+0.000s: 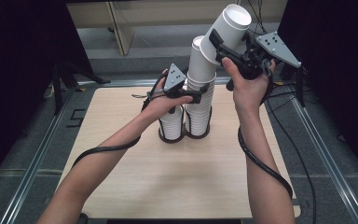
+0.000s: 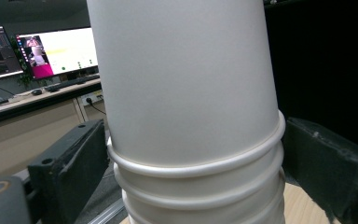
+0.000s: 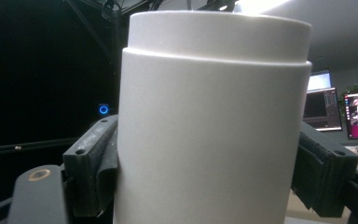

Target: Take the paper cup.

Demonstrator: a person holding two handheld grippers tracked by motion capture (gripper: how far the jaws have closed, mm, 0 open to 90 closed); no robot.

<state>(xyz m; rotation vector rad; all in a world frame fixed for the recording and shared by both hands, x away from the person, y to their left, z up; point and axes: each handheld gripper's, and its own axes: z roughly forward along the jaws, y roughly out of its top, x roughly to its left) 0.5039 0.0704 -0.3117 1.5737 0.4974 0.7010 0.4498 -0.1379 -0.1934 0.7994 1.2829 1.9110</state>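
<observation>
Forearms reach in from six o'clock, and my right gripper (image 1: pixel 220 45) is clenched on the lifted cup (image 1: pixel 227 31), raised clear with its closed base tilted toward one o'clock and its mouth toward seven. From that cup the tall stack (image 1: pixel 199 100) lies at about seven o'clock, its long axis upright in the holder (image 1: pixel 185 136). My left gripper (image 1: pixel 200 95) grasps the stack at its rims, steadying it, so my right hand is the one free to carry.

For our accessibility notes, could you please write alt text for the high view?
The right gripper holds a white paper cup tilted above a tall stack of cups, which the left gripper clamps. The stack stands in a dark two-ring holder on a wooden table.
</observation>
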